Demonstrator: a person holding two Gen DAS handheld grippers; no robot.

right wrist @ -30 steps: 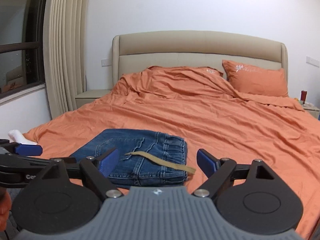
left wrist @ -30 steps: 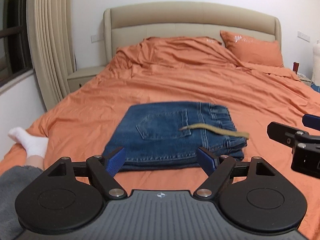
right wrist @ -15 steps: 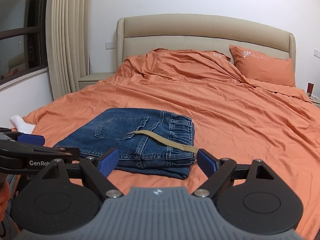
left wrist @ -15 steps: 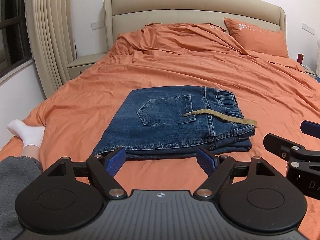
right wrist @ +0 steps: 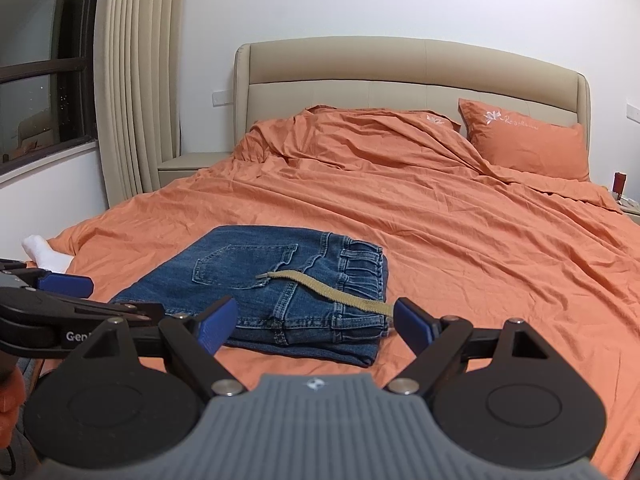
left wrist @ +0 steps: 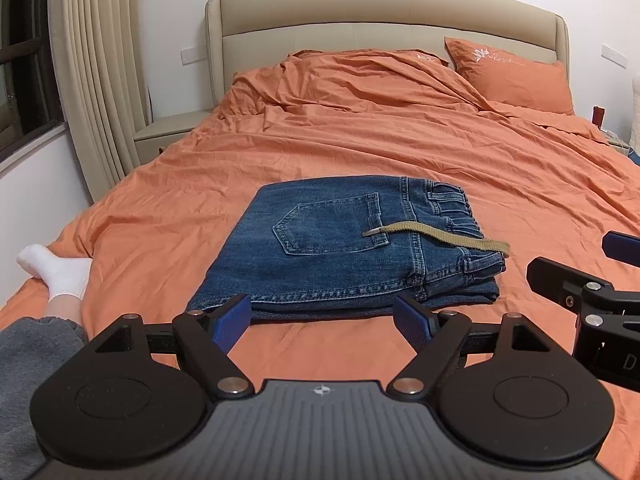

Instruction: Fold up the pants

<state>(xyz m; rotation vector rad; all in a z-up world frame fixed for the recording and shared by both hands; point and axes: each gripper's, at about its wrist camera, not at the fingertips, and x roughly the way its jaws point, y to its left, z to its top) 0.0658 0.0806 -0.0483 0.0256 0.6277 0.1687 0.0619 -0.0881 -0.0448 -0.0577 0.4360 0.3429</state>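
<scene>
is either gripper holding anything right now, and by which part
Nothing is held. The left gripper and right gripper are both open, short of the folded blue denim pants lying on the orange bedsheet.

A bedroom with plain white walls [right wrist: 360, 0]. A wide bed [right wrist: 460, 216] covered in rumpled orange bedding fills most of the view, backed by a padded beige headboard [right wrist: 400, 68]. One orange pillow [right wrist: 528, 144] leans against the headboard on the right. Beige curtains [right wrist: 132, 80] hang beside a dark-framed window [right wrist: 40, 72] on the left. A pale nightstand [right wrist: 192, 162] sits between curtains and bed.
</scene>
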